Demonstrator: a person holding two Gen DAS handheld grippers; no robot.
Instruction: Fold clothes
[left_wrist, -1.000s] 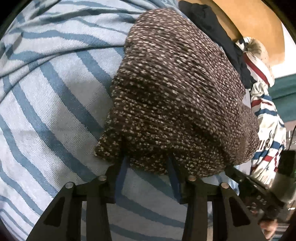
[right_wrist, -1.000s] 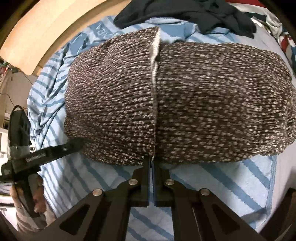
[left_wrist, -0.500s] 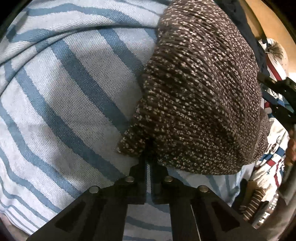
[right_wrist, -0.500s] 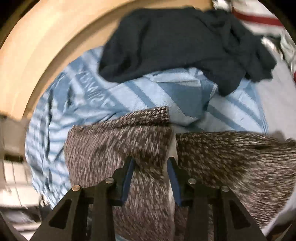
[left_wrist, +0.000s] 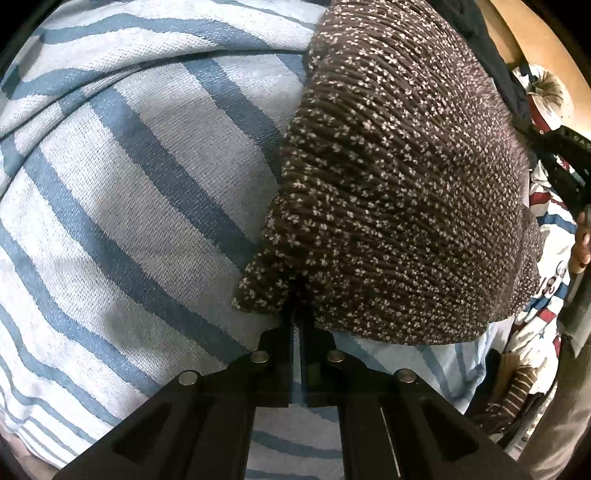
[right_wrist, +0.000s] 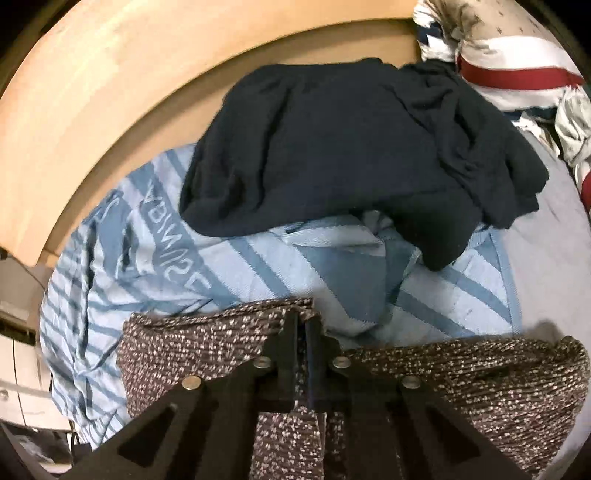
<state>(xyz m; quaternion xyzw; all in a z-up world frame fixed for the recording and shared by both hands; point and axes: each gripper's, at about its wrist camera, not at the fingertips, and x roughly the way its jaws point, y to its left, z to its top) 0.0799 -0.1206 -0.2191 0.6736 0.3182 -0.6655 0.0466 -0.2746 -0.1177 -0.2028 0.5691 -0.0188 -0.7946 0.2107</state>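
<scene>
A brown speckled knit garment (left_wrist: 399, 177) lies on a blue-and-white striped blanket (left_wrist: 122, 206). My left gripper (left_wrist: 301, 295) is shut on the near corner of the garment's edge. In the right wrist view the same knit garment (right_wrist: 498, 384) spreads across the bottom, and my right gripper (right_wrist: 303, 321) is shut on its far edge, near a seam. Part of the right gripper's black body (left_wrist: 565, 162) shows at the right edge of the left wrist view.
A dark navy garment (right_wrist: 351, 147) lies crumpled on the striped blanket (right_wrist: 258, 269) beyond the knit one. A red, white and blue bedding heap (right_wrist: 517, 66) sits at the far right. A curved wooden headboard (right_wrist: 110, 81) bounds the bed behind.
The left gripper closed on the garment's near corner. The right gripper let go of the near edge, moved across to the far edge, and closed on it there.
</scene>
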